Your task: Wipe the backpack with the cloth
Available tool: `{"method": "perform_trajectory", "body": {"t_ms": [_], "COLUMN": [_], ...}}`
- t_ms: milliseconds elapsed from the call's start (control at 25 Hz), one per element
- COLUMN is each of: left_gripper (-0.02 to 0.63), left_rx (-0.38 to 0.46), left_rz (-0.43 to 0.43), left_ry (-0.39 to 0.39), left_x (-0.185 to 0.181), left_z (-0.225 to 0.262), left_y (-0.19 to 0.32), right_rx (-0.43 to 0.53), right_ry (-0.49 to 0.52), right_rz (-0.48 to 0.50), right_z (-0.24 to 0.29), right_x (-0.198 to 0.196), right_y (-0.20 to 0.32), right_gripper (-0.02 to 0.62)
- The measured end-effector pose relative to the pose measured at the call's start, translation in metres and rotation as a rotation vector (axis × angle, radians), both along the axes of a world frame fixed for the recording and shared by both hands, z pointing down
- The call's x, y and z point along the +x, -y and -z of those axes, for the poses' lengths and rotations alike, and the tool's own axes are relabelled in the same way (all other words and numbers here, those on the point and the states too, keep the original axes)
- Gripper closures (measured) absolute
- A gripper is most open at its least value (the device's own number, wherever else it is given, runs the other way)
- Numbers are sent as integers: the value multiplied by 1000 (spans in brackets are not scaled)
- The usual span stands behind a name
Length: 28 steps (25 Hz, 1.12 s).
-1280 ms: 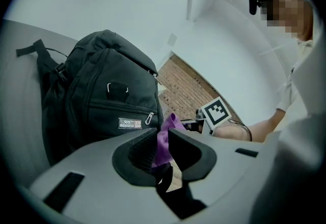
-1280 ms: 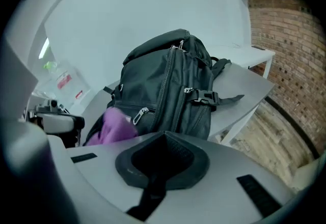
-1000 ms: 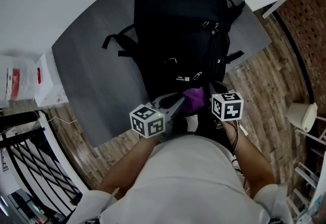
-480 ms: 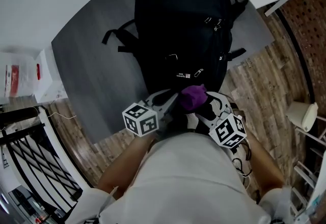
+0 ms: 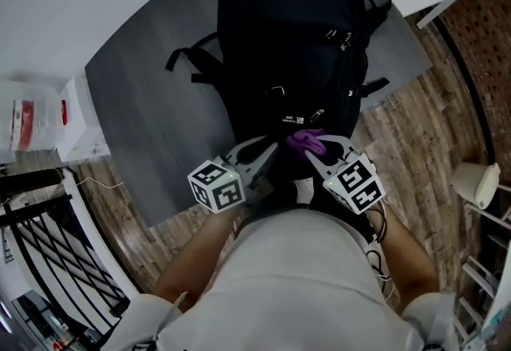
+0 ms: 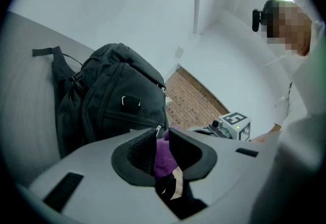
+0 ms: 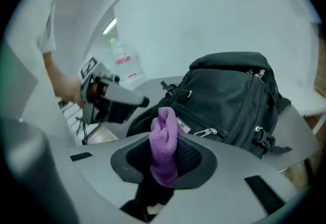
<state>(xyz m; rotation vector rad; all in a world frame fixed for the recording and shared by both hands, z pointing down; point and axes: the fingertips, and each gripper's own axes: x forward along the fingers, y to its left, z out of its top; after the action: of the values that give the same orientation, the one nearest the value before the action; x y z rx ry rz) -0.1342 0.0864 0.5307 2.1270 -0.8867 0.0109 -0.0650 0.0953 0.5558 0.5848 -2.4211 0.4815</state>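
A black backpack [image 5: 287, 38] lies flat on the grey desk [image 5: 152, 102], along its right side. One end is close to the far edge and the other reaches the near edge by the person. A strap [image 5: 188, 62] trails out from its left side over the bare desk.

The purple cloth [image 5: 306, 139] is at the backpack's near end, at the desk's near edge, held up between the 2 grippers.

The left gripper [image 6: 163, 136] has its jaws nearly together, clamped on the lower part of the cloth, with purple fabric filling the narrow gap between the pads.

The right gripper [image 7: 165, 151] comes in from the right. Its jaws have just been closing and now pinch the cloth, and a bunched fold of it stands up above them.
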Motion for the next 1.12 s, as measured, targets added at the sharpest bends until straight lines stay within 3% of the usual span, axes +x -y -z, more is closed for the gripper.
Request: {"method": "perform_trajectory", "body": {"t_ms": [160, 280, 400, 600, 760, 920, 960, 1000, 1120], "left_gripper": [482, 410, 324, 250, 239, 249, 364, 543, 566], "left_rx": [24, 13, -1, -52, -1, 67, 81, 93, 110], "left_rz": [36, 31, 8, -34, 11, 61, 56, 44, -4], "left_ry": [-144, -277, -423, -665, -782, -752, -718, -677, -604], "left_x": [-8, -4, 6, 29, 23, 3, 1, 0, 2], "left_z": [14, 26, 39, 56, 76, 86, 86, 87, 86], "left_y": [3, 1, -2, -3, 16, 38, 40, 41, 40], "right_rx": [-185, -266, -313, -407, -493, -528, -528, -526, -511], "right_ry": [401, 659, 834, 1061, 1122, 1052, 1020, 996, 970], "right_rz": [-227, -299, -335, -341, -268, -216, -202, -195, -191], "right_z": [50, 88, 114, 141, 141, 123, 117, 113, 108], "right_x": [9, 10, 7, -6, -21, -26, -28, -29, -28], "right_y": [34, 52, 62, 66, 49, 27, 21, 18, 19], "right_gripper": [505, 506, 506, 506, 506, 506, 506, 506, 505]}}
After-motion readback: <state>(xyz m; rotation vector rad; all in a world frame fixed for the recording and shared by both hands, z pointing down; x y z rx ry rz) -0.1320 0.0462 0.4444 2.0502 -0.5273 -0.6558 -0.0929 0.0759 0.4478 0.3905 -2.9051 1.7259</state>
